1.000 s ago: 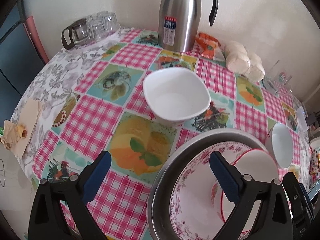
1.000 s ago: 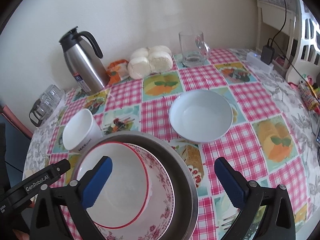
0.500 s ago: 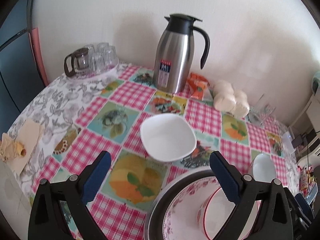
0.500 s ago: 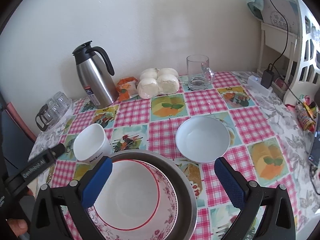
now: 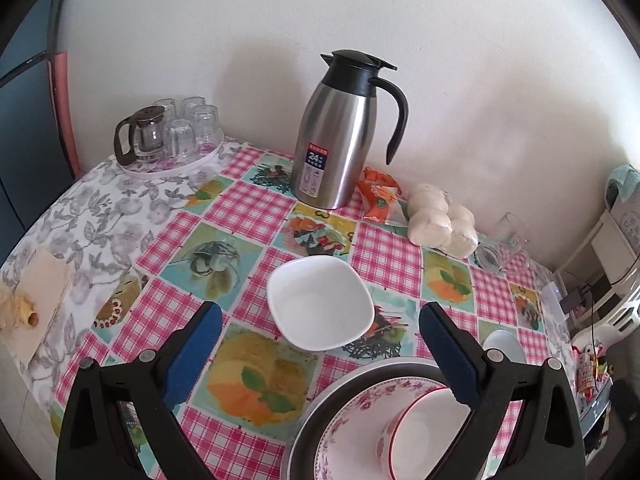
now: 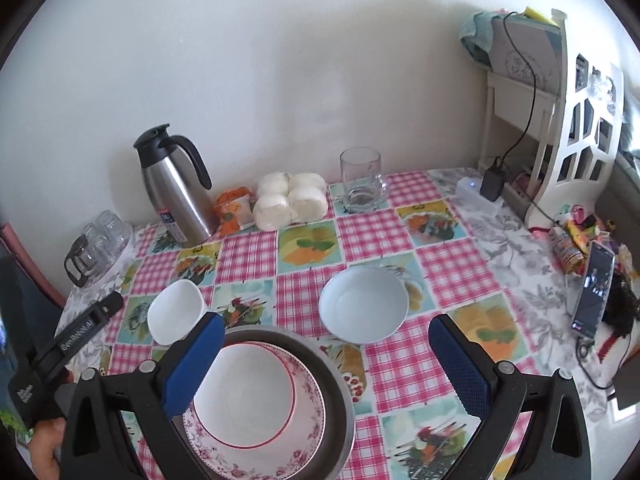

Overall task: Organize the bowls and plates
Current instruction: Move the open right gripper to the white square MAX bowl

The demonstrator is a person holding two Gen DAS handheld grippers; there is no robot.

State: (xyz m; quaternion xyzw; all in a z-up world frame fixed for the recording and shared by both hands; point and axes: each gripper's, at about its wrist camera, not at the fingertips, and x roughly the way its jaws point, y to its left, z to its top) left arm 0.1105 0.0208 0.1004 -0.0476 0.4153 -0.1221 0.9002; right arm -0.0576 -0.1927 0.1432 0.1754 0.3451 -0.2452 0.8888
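Left wrist: left gripper (image 5: 318, 344) is held wide open and empty; square bowl (image 5: 320, 303) is seen straight ahead between the jaws.
Right wrist: right gripper (image 6: 326, 354) is spread empty; round bowl (image 6: 363, 304) lies just ahead, nearer it; stack (image 6: 256, 408) sits below-left.

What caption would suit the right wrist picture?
Open right gripper above nested red-rimmed bowl, floral plate and metal basin; pale round bowl waits beyond.

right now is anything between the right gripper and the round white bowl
Nothing visible does. The right gripper is open above the table, and only bare checked cloth lies before the round white bowl.
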